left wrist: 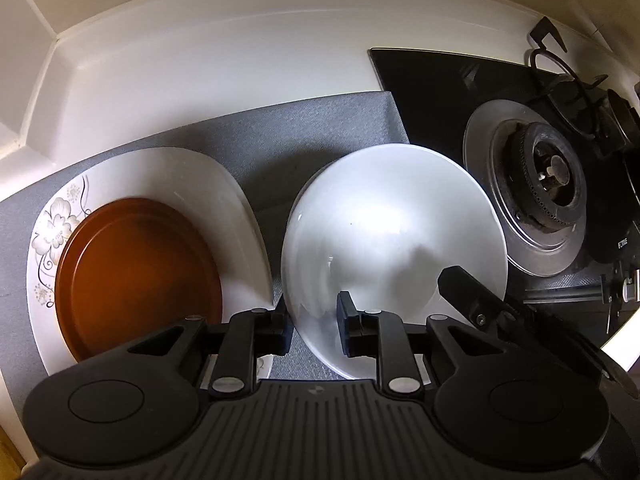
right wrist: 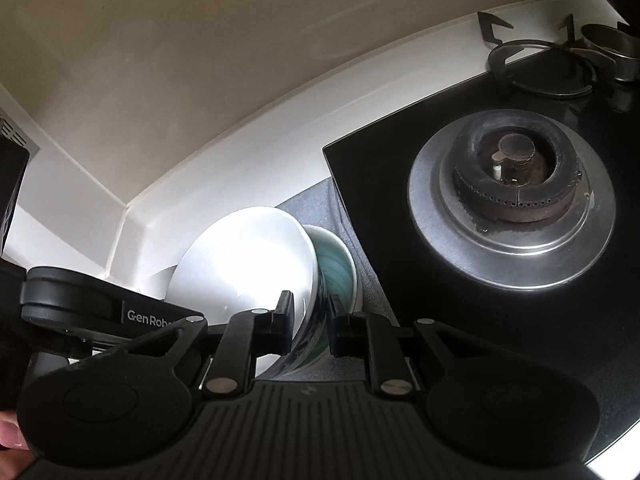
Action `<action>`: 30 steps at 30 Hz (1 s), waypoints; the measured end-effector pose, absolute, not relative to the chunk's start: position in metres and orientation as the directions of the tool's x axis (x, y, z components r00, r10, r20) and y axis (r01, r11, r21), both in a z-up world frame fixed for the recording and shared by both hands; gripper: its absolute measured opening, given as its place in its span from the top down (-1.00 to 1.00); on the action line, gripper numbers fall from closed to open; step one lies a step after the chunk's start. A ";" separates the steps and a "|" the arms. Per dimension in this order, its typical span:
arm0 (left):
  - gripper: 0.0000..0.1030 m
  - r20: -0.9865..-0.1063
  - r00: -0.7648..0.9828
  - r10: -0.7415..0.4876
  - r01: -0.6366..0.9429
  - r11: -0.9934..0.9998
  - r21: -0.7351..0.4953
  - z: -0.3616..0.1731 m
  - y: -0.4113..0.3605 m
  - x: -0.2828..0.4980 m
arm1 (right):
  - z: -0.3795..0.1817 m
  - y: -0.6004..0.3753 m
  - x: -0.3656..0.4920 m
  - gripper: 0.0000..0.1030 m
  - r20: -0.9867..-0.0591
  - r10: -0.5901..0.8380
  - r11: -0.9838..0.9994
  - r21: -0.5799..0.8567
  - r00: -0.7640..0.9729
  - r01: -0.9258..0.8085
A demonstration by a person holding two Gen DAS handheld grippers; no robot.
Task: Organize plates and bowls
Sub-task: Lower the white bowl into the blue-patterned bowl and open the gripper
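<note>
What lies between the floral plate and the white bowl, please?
Only a bare strip of grey mat separates the floral plate and white bowl, seen in the left wrist view.

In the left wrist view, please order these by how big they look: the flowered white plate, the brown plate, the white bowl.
1. Flowered white plate, largest.
2. White bowl and brown plate look about alike; the bowl seems raised toward the camera, so I do not rank them.
</note>
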State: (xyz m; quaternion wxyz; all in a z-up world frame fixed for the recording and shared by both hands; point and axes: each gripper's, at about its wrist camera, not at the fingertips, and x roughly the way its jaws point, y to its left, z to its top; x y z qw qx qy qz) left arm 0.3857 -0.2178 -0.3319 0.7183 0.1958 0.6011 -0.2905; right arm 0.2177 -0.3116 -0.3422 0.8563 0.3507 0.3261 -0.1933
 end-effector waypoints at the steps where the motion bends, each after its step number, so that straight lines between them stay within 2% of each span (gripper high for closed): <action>1: 0.55 -0.977 0.114 -0.178 0.654 0.754 -0.061 -0.332 -0.219 0.385 | -0.343 -0.310 0.218 0.66 -0.698 -0.105 0.685 0.465 0.708 0.561; 5: 0.55 -0.977 0.123 -0.172 0.659 0.751 -0.049 -0.334 -0.221 0.383 | -0.345 -0.308 0.226 0.66 -0.723 -0.122 0.711 0.414 0.680 0.568; 9: 0.53 -0.979 0.110 -0.172 0.643 0.763 -0.062 -0.339 -0.220 0.385 | -0.349 -0.312 0.229 0.66 -0.725 -0.120 0.696 0.426 0.678 0.578; 15: 0.52 -0.981 0.055 -0.184 0.600 0.792 -0.115 -0.350 -0.215 0.396 | -0.351 -0.311 0.233 0.66 -0.735 -0.124 0.701 0.410 0.666 0.583; 20: 0.53 -0.978 0.019 -0.208 0.561 0.812 -0.162 -0.354 -0.210 0.400 | -0.349 -0.300 0.236 0.66 -0.745 -0.160 0.744 0.340 0.648 0.575; 24: 0.53 -0.970 -0.012 -0.243 0.528 0.822 -0.212 -0.351 -0.204 0.406 | -0.351 -0.310 0.235 0.63 -0.740 -0.132 0.693 0.407 0.659 0.596; 30: 0.52 -0.970 0.011 -0.241 0.569 0.800 -0.192 -0.349 -0.207 0.402 | -0.357 -0.319 0.231 0.63 -0.727 -0.104 0.628 0.481 0.679 0.612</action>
